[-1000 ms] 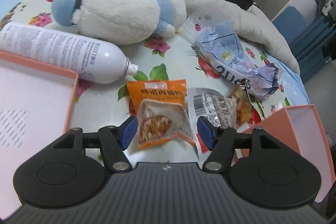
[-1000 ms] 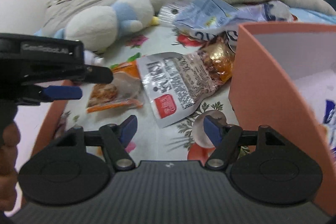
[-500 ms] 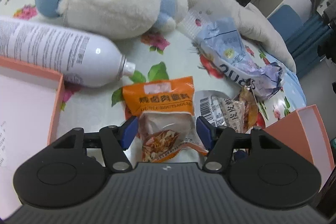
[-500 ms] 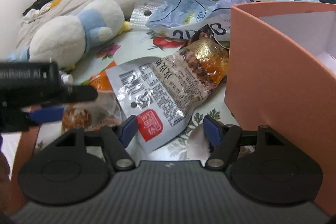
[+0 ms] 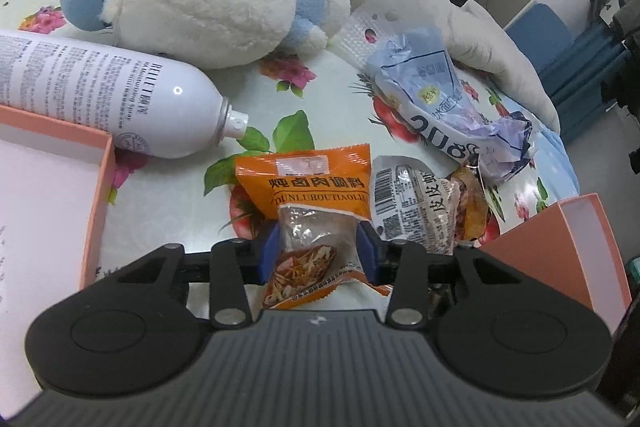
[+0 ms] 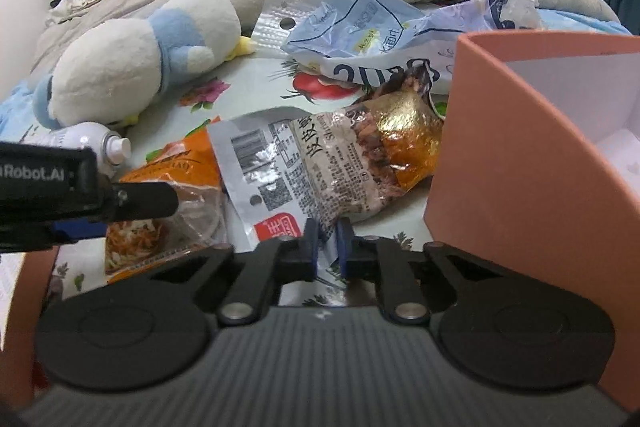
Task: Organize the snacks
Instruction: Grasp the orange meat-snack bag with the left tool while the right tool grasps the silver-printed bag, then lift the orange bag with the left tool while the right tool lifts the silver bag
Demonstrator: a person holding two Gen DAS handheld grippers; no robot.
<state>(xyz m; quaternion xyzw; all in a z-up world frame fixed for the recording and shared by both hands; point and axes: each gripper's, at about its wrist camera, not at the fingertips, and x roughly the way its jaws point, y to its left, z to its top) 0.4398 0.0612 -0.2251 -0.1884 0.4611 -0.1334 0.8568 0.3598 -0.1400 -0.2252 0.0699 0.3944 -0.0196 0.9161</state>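
Left gripper (image 5: 318, 251) closing around orange packet (image 5: 310, 215); right gripper (image 6: 326, 237) pinches silver packet (image 6: 320, 163).

My left gripper (image 5: 318, 253) points down at a slant, its black linkage arms drawn partway in. Its two blue pads (image 5: 269, 247) stand on either side of the clear lower half of the orange foil snack packet (image 5: 312, 211), and the jaws are closing, the pads already against the packet's sides. My right gripper (image 6: 325, 239) slants down too, its jaws drawn nearly together, the blue fingertips (image 6: 311, 241) pinching the near edge of the silver printed snack pouch (image 6: 320, 163). From the right wrist, my left gripper's black finger reaches in from the left.
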